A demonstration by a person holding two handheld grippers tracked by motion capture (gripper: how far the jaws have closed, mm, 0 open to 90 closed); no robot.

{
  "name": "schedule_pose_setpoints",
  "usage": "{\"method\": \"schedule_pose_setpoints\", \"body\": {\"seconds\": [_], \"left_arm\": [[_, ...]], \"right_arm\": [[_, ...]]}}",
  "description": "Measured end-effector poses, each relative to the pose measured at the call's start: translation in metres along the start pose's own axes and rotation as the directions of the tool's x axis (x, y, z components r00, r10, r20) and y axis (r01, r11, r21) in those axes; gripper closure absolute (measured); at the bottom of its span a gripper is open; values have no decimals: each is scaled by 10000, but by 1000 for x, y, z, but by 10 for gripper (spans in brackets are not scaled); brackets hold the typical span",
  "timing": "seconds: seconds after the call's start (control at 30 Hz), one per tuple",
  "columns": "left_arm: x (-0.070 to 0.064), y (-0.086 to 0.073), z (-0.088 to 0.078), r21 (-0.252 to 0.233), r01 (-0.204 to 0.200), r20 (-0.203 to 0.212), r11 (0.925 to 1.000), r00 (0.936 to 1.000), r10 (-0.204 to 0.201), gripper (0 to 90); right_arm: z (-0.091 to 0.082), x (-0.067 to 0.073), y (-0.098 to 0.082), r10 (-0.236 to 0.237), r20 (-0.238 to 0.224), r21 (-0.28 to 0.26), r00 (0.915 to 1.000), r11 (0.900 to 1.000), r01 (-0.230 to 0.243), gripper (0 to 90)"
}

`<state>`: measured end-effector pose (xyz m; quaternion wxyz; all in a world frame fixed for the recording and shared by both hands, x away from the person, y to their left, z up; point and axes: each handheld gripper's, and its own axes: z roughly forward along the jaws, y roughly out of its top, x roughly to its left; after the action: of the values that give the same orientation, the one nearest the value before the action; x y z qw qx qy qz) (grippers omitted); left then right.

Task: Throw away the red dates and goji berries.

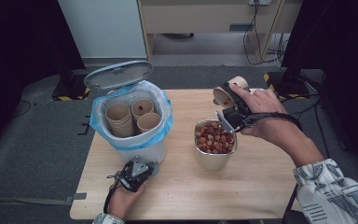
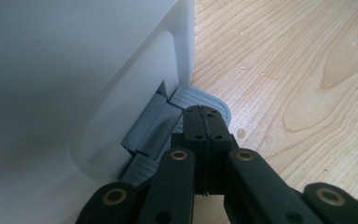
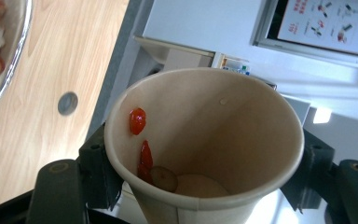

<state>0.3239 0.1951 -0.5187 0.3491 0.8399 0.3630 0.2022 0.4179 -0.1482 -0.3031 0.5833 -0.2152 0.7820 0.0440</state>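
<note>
Wooden worktop [image 1: 182, 186], grey carpet around it. The bin [image 1: 142, 149] at 9 o'clock already holds stacked cups, lid up. The left gripper [image 2: 204, 122], jaws closed, presses its pedal [image 2: 205, 99]. The right gripper [image 1: 228, 100] clamps a paper cup [image 3: 205, 140] with scraps inside, probably binned next; the food bowl [image 1: 213, 158] sits between.

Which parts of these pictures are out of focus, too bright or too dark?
Left gripper view: white bin wall soft and blurred, left tool sharper. Right gripper view: paper cup clear, background washed out. High view: even light on table, dark corners.
</note>
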Motion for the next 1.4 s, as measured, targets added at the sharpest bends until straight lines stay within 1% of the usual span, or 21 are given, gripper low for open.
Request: {"method": "schedule_pose_setpoints", "body": {"seconds": [0.07,0.13,0.23,0.4,0.5,0.6,0.63,0.7,0.77,0.9,0.93,0.97,1.0,1.03,1.1,1.13,1.2,1.23,1.27,1.3,1.4], "left_arm": [[0,0,0,20,-40,-14,10000,10000,40,900],[0,0,0,12,-32,-5,10000,10000,32,899],[0,0,0,10,-28,9,10000,10000,28,899],[0,0,0,8,-26,7,10000,10000,26,899],[0,0,0,10,-27,3,10000,10000,27,899],[0,0,0,5,-21,16,10000,10000,21,899],[0,0,0,5,-21,16,10000,10000,21,899],[0,0,0,5,-20,18,10000,10000,20,899],[0,0,0,-10,4,27,10000,10000,-4,899],[0,0,0,-7,12,32,10000,10000,-12,899],[0,0,0,-7,12,32,10000,10000,-12,899],[0,0,0,-8,11,32,10000,10000,-11,899],[0,0,0,-11,7,31,10000,10000,-7,899],[0,0,0,-10,3,30,10000,10000,-3,899],[0,0,0,-12,5,33,10000,10000,-5,900],[0,0,0,-12,5,33,10000,10000,-5,899],[0,0,0,-13,10,35,10000,10000,-10,899],[0,0,0,-12,12,34,10000,10000,-12,899],[0,0,0,-12,12,34,10000,10000,-12,899],[0,0,0,-10,11,38,10000,10000,-11,899],[0,0,0,-9,9,39,10000,10000,-9,899]], "right_arm": [[1,-2,-3,424,61,-66,9991,9991,-424,281],[3,-2,-4,599,-16,-90,9982,9982,-599,280],[5,-1,-6,1051,-145,-264,9944,9941,-1055,279],[9,-2,-9,2002,-295,-484,9793,9783,-2015,278],[12,-3,-11,2592,-383,-625,9651,9633,-2612,278],[14,-4,-15,3172,-468,-747,9472,9445,-3200,277],[14,-4,-15,3172,-468,-747,9472,9445,-3200,277],[16,-5,-18,3603,-541,-796,9313,9281,-3637,276],[17,-5,-20,3887,-595,-829,9195,9160,-3926,276],[18,-6,-22,4576,-692,-1047,8865,8804,-4626,276],[18,-6,-22,4576,-692,-1047,8865,8804,-4626,276],[19,-7,-23,4663,-710,-1089,8818,8751,-4716,276],[19,-8,-24,4831,-738,-1119,8724,8653,-4886,275],[20,-8,-24,4935,-781,-1165,8662,8584,-4996,275],[20,-9,-24,5019,-784,-1165,8614,8535,-5079,275],[20,-9,-24,5019,-784,-1165,8614,8535,-5079,275],[21,-10,-25,5338,-883,-1246,8410,8318,-5410,275],[22,-11,-26,5450,-933,-1309,8333,8229,-5529,275],[22,-11,-26,5450,-933,-1309,8333,8229,-5529,275],[22,-11,-27,5570,-948,-1302,8251,8148,-5650,274],[23,-11,-28,5643,-948,-1266,8201,8103,-5722,274]]}}
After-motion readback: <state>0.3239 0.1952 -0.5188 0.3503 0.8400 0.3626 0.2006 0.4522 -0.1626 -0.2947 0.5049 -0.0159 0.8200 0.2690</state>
